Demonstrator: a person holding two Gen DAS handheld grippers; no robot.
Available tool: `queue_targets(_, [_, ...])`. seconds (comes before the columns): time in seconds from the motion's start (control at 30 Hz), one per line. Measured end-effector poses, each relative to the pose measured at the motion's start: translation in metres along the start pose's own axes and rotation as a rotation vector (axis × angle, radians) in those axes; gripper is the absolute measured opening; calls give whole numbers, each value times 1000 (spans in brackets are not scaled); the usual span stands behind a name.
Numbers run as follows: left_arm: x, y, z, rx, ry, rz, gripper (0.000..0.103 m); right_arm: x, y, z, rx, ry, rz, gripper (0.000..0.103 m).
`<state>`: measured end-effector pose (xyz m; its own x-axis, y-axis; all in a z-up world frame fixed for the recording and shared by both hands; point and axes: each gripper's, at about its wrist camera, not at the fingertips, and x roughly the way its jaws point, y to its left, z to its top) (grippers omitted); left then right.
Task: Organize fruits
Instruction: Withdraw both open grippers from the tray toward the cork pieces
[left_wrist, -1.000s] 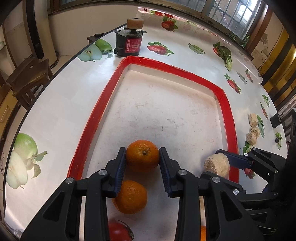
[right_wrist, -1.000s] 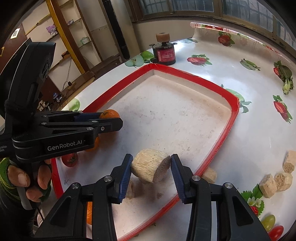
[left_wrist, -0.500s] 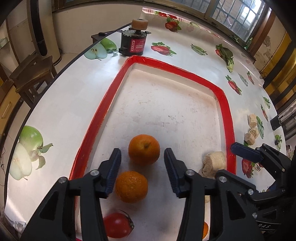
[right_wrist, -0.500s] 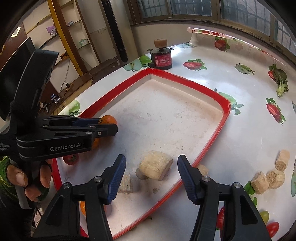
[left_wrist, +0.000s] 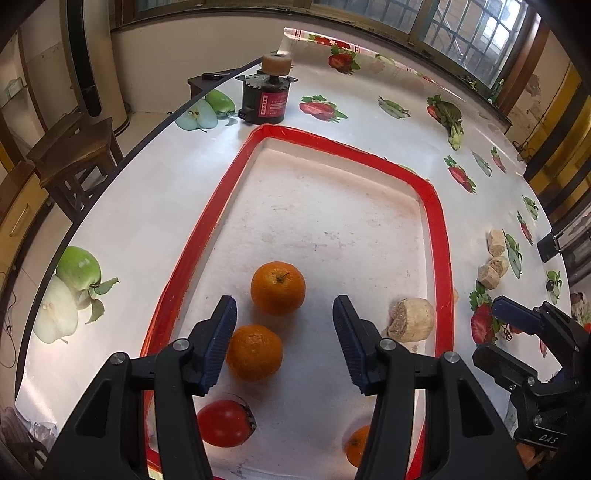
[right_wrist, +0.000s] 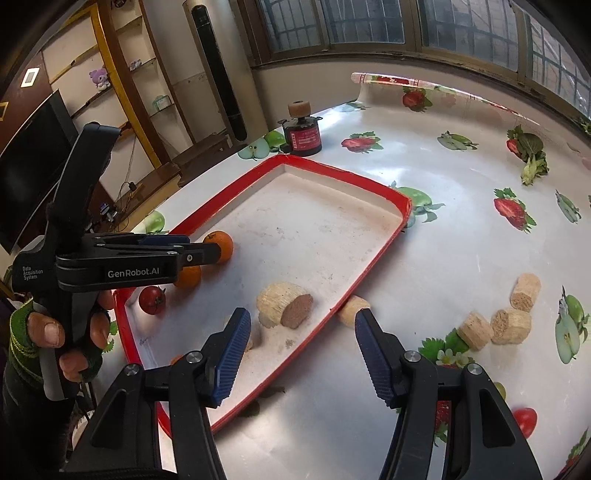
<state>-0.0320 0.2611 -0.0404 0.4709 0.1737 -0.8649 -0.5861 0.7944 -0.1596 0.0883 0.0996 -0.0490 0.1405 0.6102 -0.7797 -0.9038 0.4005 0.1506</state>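
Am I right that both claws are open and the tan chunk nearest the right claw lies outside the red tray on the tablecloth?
Not quite: that tan chunk lies inside the red tray, as the right wrist view shows. The rest holds: the left claw and right claw have both just been opening, and neither holds anything.

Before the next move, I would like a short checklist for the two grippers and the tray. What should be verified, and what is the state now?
1. Left gripper released: ok; jaws open, having just opened, nothing pressed between them.
2. Far orange resting in the tray: ok; it sits beyond the fingertips.
3. Right gripper released: ok; jaws open, having just opened, nothing between them.
4. Big cork-like chunk inside the tray: ok; it lies near the red rim.
5. All chunks collected: not ok; three chunks lie on the table, one against the tray's outer rim.
6. Tomato undamaged: cannot tell.
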Motion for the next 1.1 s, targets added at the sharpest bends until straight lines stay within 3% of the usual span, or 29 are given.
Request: queue_targets(1.1, [-34, -91, -29, 157, -22, -86, 53, -95, -79, -72, 165, -74, -150, 61])
